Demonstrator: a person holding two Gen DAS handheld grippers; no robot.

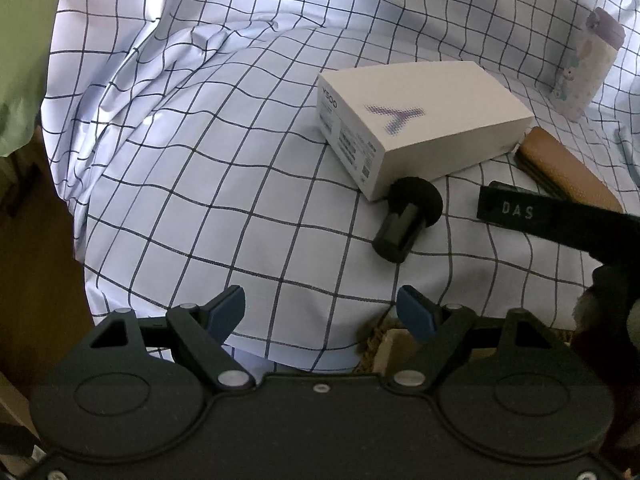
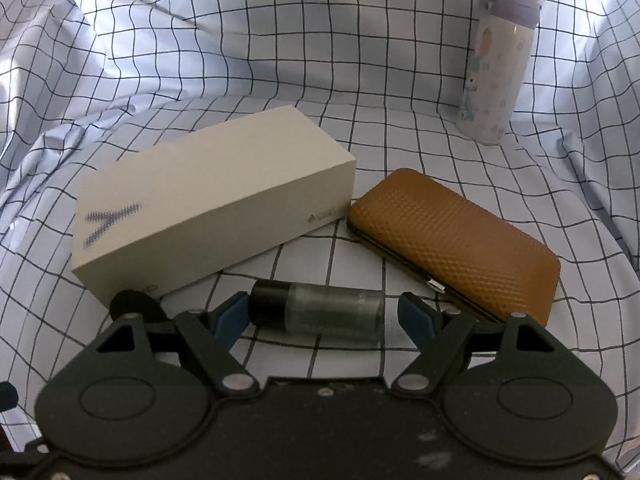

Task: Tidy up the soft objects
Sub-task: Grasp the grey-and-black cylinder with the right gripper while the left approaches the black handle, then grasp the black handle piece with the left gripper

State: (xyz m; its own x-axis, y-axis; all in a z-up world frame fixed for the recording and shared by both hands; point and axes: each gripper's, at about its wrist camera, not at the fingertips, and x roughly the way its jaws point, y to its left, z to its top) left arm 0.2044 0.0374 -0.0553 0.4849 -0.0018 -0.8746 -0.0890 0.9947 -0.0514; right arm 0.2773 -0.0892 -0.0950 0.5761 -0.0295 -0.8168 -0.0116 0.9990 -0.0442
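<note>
A white checked sheet (image 1: 224,152) covers the bed, also in the right wrist view (image 2: 248,40). On it lie a white box (image 1: 420,124) (image 2: 208,196), a brown textured case (image 2: 456,240) (image 1: 568,168), and a small clear bottle with a black cap (image 2: 320,312). A black foam-headed piece (image 1: 408,216) lies by the box's near corner. My left gripper (image 1: 320,312) is open and empty over the sheet's front edge. My right gripper (image 2: 320,316) is open with the small bottle lying between its fingers; its arm (image 1: 560,220) shows in the left wrist view.
A pastel drinking bottle (image 2: 496,64) (image 1: 592,64) stands upright at the back right. A green cloth (image 1: 20,60) hangs at the far left. A woven basket edge (image 1: 384,344) shows below the sheet's front edge. Wooden furniture (image 1: 36,264) is at the left.
</note>
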